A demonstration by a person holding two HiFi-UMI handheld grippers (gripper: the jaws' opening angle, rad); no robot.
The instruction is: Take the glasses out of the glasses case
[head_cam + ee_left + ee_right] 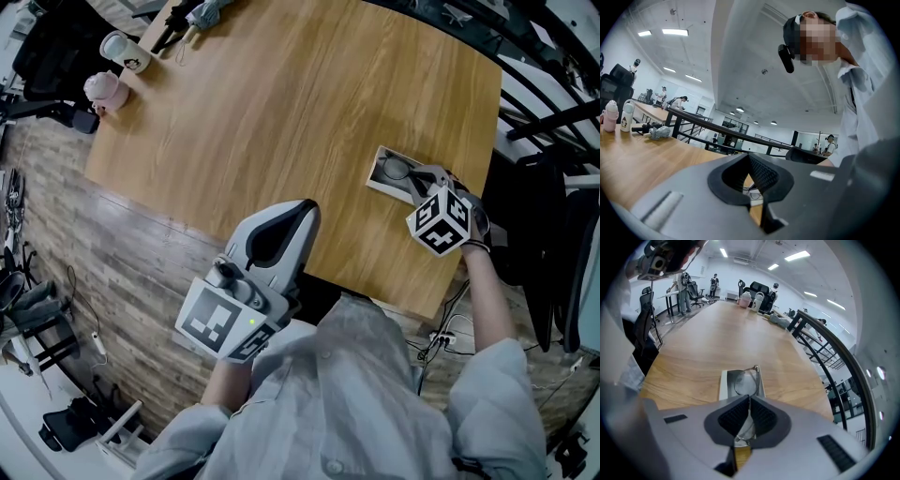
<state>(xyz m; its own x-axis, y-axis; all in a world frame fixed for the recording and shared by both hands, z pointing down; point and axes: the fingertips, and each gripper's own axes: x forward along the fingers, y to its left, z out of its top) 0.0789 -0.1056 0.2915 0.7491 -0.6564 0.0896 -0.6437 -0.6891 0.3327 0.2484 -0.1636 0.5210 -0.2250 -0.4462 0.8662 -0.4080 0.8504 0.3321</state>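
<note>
Two grippers: right gripper (750, 404) pinched the glasses (744, 380) at the glasses case (378, 180), mid-right; left gripper (750, 161), lower left, was pressed together, empty.

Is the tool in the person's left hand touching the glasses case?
No, the left gripper hangs over the table's near edge, well apart from the glasses case, which lies by the right gripper.

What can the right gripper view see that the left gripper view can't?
Only the right gripper view clearly shows the glasses in their open case, with the right tool shut on the frame. Only the left gripper view shows the empty, shut left tool and the person's head camera. Both show the wooden table and pink bottle.
</note>
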